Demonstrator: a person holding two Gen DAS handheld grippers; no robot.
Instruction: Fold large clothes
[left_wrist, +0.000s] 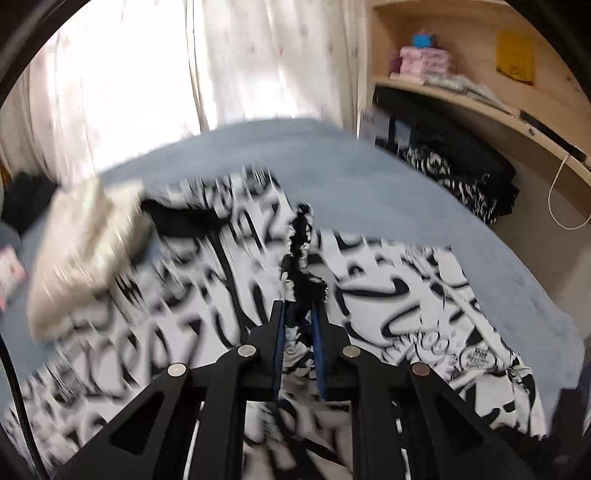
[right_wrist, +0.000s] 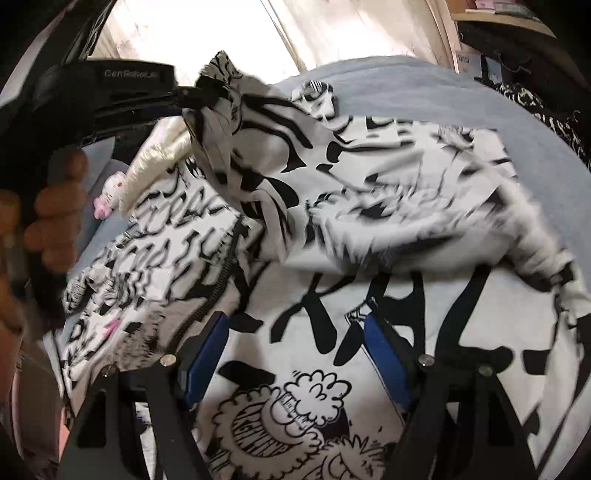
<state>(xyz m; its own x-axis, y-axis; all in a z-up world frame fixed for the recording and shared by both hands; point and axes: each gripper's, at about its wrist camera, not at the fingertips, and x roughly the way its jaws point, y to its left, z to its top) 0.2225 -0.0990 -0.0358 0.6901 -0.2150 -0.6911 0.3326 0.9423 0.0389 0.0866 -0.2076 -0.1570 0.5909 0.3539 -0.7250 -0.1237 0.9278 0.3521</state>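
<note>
Bunching between left gripper (left_wrist: 298, 314) fingers: garment (left_wrist: 406, 295); right gripper (right_wrist: 295, 332) above it.

Garment (right_wrist: 369, 206): soft matt cloth, white with black printed graphics, creased where bunched. Bed cover (left_wrist: 369, 177): blue-grey fabric, matt, slightly napped. Left gripper (left_wrist: 300, 314) and right gripper (right_wrist: 295, 354): matt black plastic arms with bright metal pivot pins and blue pads; shelf (left_wrist: 461, 99) pale unvarnished-looking wood, curtain (left_wrist: 221, 55) thin pale cloth.
</note>
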